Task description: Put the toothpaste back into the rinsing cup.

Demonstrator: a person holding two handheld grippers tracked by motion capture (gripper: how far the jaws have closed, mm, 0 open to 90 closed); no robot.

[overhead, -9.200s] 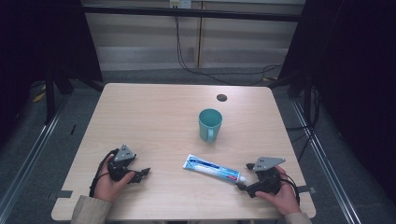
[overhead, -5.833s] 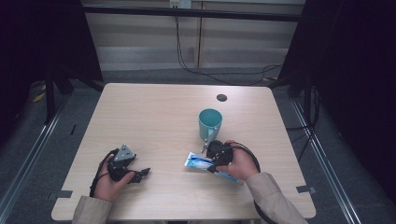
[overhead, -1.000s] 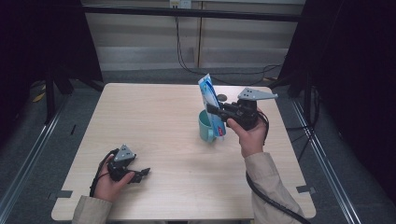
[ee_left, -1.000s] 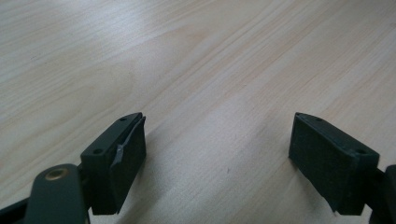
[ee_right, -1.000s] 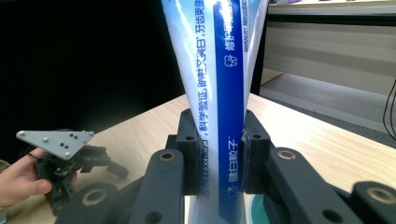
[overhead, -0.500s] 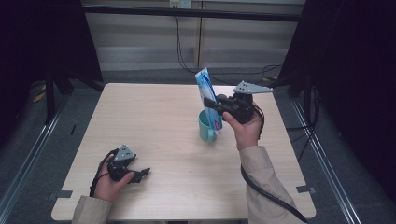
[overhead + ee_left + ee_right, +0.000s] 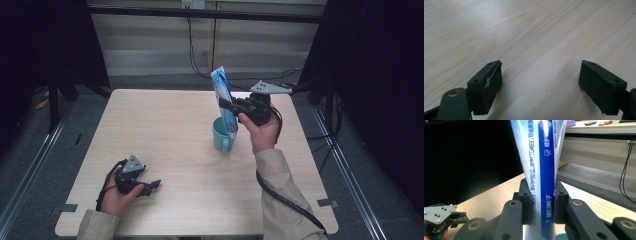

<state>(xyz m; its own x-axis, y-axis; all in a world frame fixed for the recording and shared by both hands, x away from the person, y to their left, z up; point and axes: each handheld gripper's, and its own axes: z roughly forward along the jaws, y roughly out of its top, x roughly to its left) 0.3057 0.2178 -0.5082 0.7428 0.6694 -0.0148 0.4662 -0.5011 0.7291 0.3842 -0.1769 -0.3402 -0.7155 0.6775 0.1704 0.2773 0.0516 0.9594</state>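
A blue and white toothpaste tube (image 7: 223,95) stands nearly upright, its flat end up and its lower end at the mouth of a teal mug (image 7: 220,140). My right gripper (image 7: 228,106) is shut on the tube's lower half from the right side. In the right gripper view both pads press the tube (image 7: 543,165) at the right gripper (image 7: 541,203), and the mug's rim (image 7: 561,237) peeks out below. My left gripper (image 7: 151,186) rests on the table near the front left, open, with bare wood between the jaws of the left gripper (image 7: 540,87).
The wooden table (image 7: 165,125) has a small dark round hole near its far right edge, behind the right hand. Black curtains and metal floor rails flank the table. Cables hang at the wall behind. The left gripper (image 7: 441,217) shows small in the right gripper view.
The tube lay flat on the table earlier; the right gripper took hold of it and raised it upright over the mug. Over the last second it shifted slightly away. The left hand stayed put.
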